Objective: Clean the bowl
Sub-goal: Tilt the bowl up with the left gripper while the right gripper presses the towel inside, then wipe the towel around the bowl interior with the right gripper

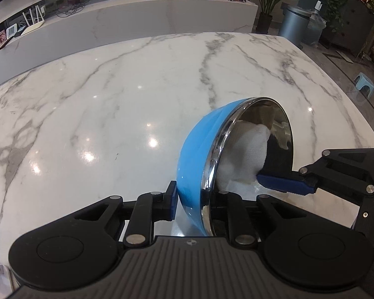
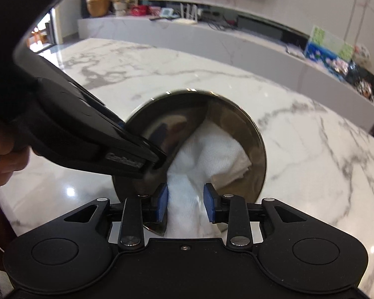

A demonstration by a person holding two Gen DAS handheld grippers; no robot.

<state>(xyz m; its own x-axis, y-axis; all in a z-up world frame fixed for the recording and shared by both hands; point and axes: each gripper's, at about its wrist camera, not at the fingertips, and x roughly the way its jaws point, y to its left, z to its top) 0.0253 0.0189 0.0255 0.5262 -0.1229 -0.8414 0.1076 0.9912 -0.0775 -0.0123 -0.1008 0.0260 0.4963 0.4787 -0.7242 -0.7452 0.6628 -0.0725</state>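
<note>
Right now my left hand-held gripper (image 1: pixel 190 200) is clamped on the rim of the blue bowl (image 1: pixel 199 144), one pad on the outer wall and the other hidden inside. I have it tipped on edge above the marble tabletop (image 1: pixel 112 87), so its steel interior faces my other hand. Further right, the white cloth (image 1: pixel 244 154) fills the bowl's lower half. My right hand-held gripper (image 2: pixel 185 205) has the cloth's tail between its pads, but whether they press or merely flank it, I cannot tell; probably loosely held for wiping.
</note>
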